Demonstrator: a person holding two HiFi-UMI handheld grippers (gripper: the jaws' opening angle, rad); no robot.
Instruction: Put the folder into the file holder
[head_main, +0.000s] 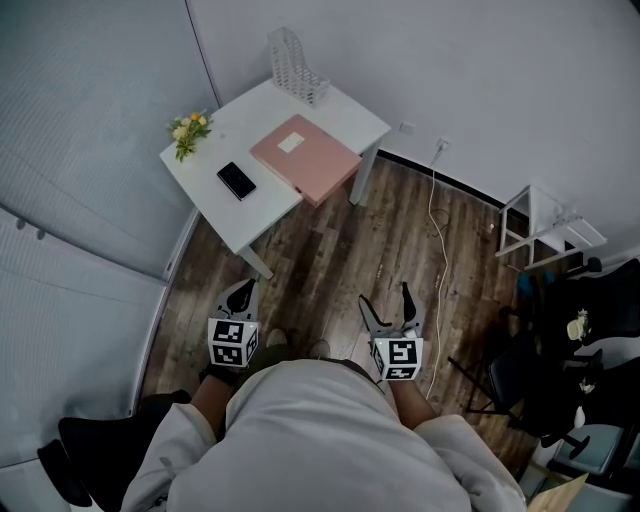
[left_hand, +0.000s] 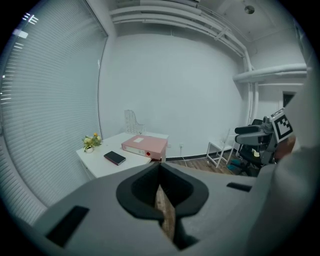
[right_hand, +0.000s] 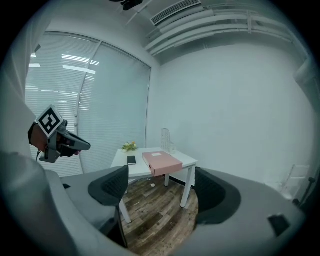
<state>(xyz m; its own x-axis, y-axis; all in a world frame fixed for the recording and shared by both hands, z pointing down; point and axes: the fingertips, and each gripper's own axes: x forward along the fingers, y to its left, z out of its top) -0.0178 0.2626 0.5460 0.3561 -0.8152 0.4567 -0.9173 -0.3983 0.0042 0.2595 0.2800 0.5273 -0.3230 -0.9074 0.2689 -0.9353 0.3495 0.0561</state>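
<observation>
A pink folder (head_main: 305, 158) lies flat on the white table (head_main: 228, 218), one corner reaching its right edge. The folder (left_hand: 144, 145) also shows in both gripper views (right_hand: 162, 162). Behind it, at the table's far corner, stands an empty white mesh file holder (head_main: 296, 68) (right_hand: 167, 140). Both grippers hang over the wooden floor, well short of the table. My left gripper (head_main: 238, 296) (left_hand: 160, 170) is shut with nothing in it. My right gripper (head_main: 388, 300) (right_hand: 160, 187) stands open and empty, pointing toward the table.
A black phone (head_main: 236, 180) and a small pot of flowers (head_main: 188, 130) sit on the table's left part. A white cable (head_main: 437, 215) runs down the wall onto the floor. A white rack (head_main: 545, 230) and black office chairs (head_main: 560, 380) stand at the right.
</observation>
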